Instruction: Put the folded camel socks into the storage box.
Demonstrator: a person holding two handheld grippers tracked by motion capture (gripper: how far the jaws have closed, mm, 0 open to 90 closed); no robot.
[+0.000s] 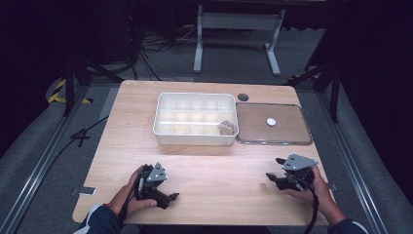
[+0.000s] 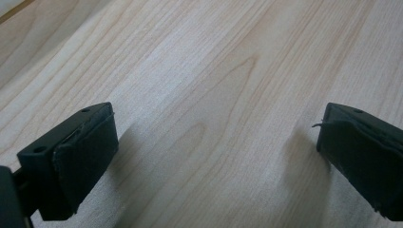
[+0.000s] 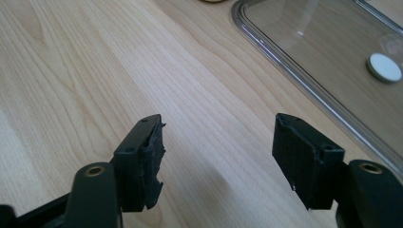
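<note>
My left gripper rests low over the wooden table near its front left, held by a hand. Its jaws stand wide apart over bare wood in the left gripper view, with nothing between them. My right gripper is at the front right and points toward the table's middle. It is open too, over bare wood. A clear lid with a white disc on it lies just beyond its right jaw.
A white compartment box stands mid-table, with a crumpled brownish thing in its front right cell. The clear lid lies flat to the box's right. A small dark round piece sits behind them.
</note>
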